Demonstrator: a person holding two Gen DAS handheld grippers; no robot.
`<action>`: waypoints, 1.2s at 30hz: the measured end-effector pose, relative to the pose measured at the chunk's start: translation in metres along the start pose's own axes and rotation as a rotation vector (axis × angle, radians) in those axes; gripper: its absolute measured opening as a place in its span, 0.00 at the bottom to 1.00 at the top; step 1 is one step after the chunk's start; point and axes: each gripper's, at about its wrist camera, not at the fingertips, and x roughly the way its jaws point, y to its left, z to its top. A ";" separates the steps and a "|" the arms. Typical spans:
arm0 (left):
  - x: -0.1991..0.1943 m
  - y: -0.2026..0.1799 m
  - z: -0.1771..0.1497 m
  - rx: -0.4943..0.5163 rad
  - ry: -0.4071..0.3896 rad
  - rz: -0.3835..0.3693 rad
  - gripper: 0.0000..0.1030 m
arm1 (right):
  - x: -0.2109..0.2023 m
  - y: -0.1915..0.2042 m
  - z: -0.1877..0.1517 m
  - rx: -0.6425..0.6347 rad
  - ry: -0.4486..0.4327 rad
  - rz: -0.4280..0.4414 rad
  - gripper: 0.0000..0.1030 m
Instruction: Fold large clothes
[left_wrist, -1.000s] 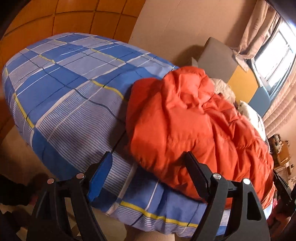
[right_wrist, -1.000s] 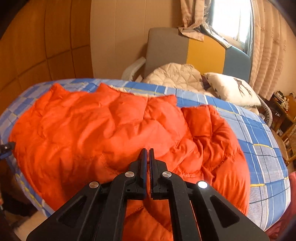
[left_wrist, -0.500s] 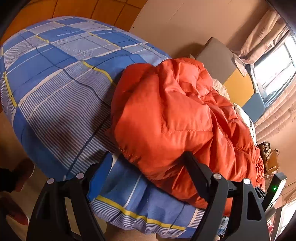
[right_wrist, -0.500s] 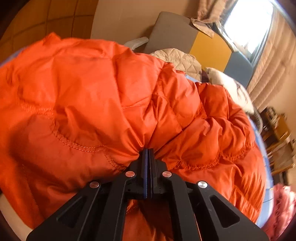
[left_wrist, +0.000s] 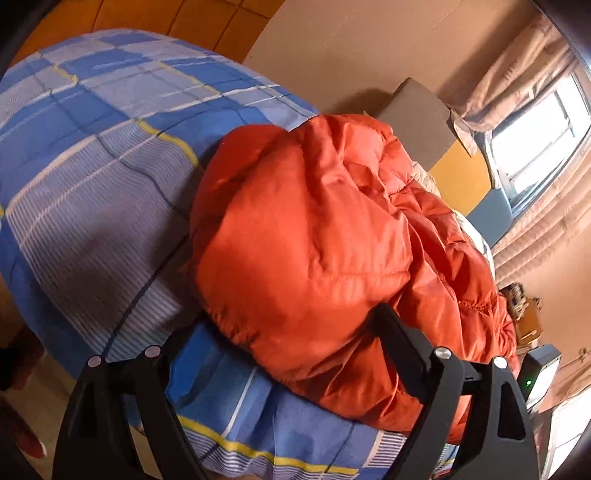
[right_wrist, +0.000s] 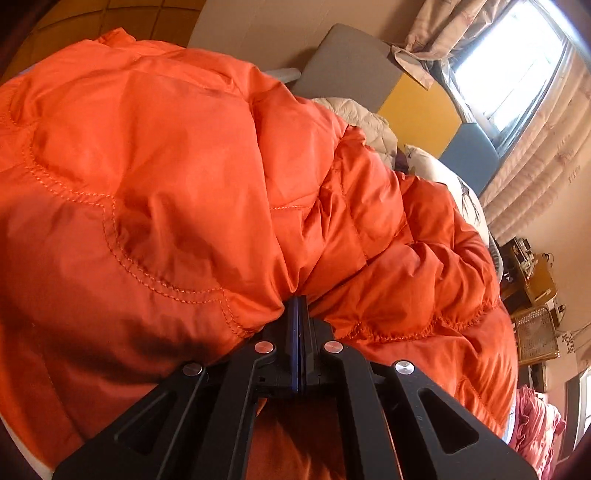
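A bedroom with tan walls, a curtained window (right_wrist: 517, 62) and a grey, yellow and blue panelled headboard (right_wrist: 417, 103) frames a bed whose blue checked cover with yellow lines (left_wrist: 92, 177) serves as the folding surface. On it, toward the near edge, lies the bulky orange quilted down jacket (left_wrist: 314, 258), heaped and doubled over itself, not flat. The right tool (right_wrist: 300, 306) has its jaws pressed together on a pinch of the jacket's fabric beside a stitched seam, and the cloth bunches and radiates from that spot, which suggests this edge is being carried across the body of the garment to make a fold. The left tool (left_wrist: 280, 332) stands wide, with the jacket's near rounded bulge showing between its two fingers; whether they touch the fabric cannot be told, but it seems placed to steady or catch that end. A cream quilted garment (right_wrist: 365, 118) and a white pillow (right_wrist: 443, 177) lie by the headboard, clear of the work. The fold looks only partly made.
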 end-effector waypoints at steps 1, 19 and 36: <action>-0.001 0.000 0.000 -0.002 -0.002 -0.004 0.84 | 0.000 0.000 0.001 0.000 0.003 -0.002 0.01; 0.004 -0.001 0.005 -0.054 -0.022 -0.064 0.78 | 0.006 0.006 0.008 -0.057 0.060 -0.029 0.01; -0.001 -0.015 0.009 0.010 -0.083 -0.074 0.32 | 0.009 0.020 0.013 -0.117 0.100 -0.096 0.01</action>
